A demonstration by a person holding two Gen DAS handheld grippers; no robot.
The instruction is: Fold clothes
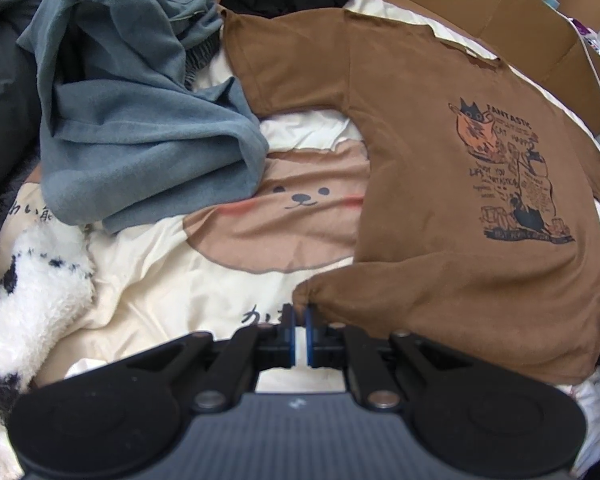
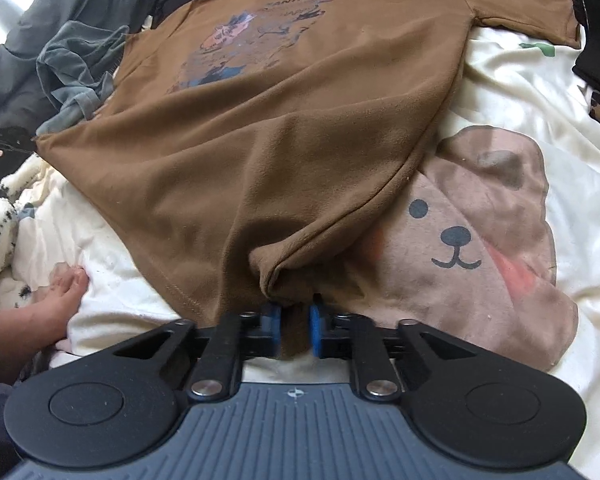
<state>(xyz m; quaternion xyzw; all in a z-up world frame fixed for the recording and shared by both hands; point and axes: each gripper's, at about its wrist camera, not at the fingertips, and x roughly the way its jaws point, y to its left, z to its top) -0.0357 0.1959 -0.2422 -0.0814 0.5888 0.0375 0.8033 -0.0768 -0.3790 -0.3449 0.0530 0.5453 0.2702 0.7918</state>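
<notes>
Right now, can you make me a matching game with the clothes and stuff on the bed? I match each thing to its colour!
Things:
1. T-shirt with the cat print
2. Crumpled sweatshirt
3. Fluffy blanket
4. Pads on the right gripper

Colours:
A. white with black spots
B. bright blue
C. brown
D. grey-blue

Pairs: 1-C, 2-D, 3-A, 4-B

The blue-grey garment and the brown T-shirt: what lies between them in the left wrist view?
Between the blue-grey garment and the brown T-shirt lies bare bedsheet, showing a printed bear face.
</notes>
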